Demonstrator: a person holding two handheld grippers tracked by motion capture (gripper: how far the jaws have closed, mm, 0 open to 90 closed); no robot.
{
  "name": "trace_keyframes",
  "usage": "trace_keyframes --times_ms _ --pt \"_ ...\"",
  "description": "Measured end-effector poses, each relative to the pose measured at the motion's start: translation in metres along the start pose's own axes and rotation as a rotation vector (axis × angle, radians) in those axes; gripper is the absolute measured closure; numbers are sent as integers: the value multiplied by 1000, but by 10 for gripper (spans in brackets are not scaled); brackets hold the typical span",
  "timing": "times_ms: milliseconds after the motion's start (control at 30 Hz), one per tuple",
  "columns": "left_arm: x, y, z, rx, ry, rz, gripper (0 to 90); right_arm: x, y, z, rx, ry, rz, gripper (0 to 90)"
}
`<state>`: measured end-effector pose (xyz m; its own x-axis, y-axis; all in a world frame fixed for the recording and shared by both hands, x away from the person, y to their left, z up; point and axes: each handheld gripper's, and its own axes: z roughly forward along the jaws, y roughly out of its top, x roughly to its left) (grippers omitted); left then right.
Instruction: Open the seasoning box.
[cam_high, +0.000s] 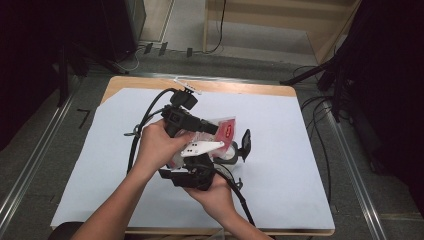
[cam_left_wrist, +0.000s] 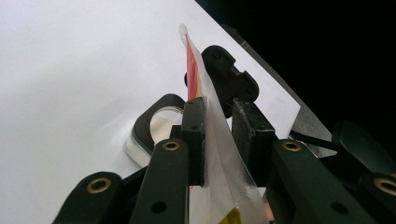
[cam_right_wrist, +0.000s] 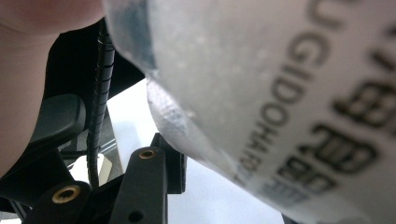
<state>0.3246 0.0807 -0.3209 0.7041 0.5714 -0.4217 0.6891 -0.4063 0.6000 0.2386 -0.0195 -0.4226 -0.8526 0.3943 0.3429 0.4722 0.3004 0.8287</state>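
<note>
Both tools are gripping one clear plastic pouch (cam_high: 222, 131) above the tabletop (cam_high: 280, 150): left tool (cam_left_wrist: 217, 128) pinching its edge, right tool (cam_high: 235, 150) clamping its printed body; the opening looks yet to come.

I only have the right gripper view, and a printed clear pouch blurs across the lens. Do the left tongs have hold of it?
Observer: Yes. In the left gripper view the pouch stands edge-on between the left tongs, filling the gap between their pads.
Operator: Anything on the table near it?
Observer: A black case with a round glass lies on the white sheet beyond the tongs.
Operator: Where on the table are we?
Observer: High view: over the sheet's middle, with the pouch between the left hand and the right hand.
</note>
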Motion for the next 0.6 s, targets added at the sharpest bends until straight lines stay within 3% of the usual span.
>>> trace_keyframes --times_ms 600 --pt "-1 -3 0 -15 -6 4 757 1 -1 2 5 -8 -16 635"
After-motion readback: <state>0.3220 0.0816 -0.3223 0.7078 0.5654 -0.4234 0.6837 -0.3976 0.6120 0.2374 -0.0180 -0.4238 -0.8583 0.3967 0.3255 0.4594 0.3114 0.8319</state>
